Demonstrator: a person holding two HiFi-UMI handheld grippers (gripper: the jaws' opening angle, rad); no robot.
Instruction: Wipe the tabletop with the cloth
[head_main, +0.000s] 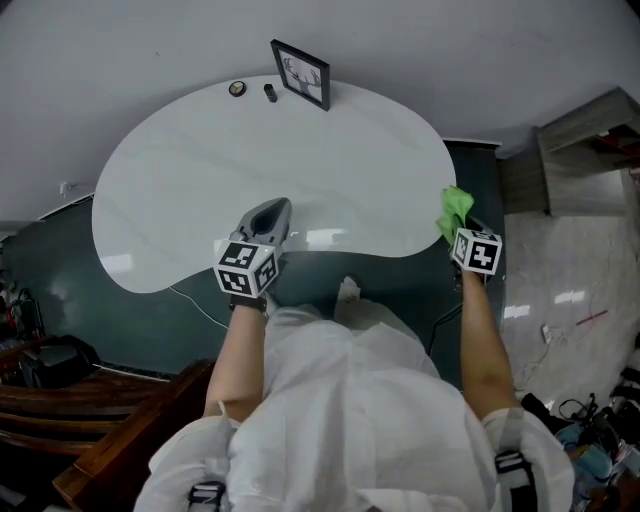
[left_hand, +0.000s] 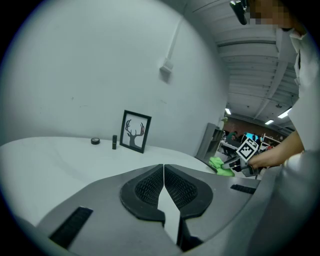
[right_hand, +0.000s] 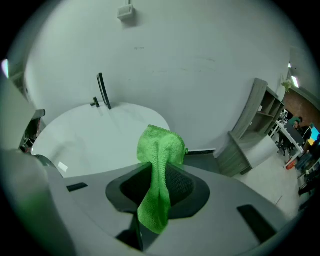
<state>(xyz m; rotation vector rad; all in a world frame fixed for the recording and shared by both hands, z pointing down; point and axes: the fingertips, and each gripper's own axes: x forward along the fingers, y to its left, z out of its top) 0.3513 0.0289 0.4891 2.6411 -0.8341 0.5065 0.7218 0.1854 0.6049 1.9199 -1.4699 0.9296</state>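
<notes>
Green cloth (right_hand: 159, 150) between fingers (right_hand: 187, 186) (right gripper (right_hand: 159, 174)).

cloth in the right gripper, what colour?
Bright green. The cloth is pinched in the right gripper; right gripper view shows it best.

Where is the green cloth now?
The green cloth is pinched in the right hand-held gripper, at the white table's right edge in the head view.

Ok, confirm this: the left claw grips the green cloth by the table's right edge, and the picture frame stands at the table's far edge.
Wrong claw: the right claw grips the green cloth, as the right gripper view shows; the left claw is shut, empty. The rest holds: cloth by the right edge of the table, picture frame at its far edge.
</notes>
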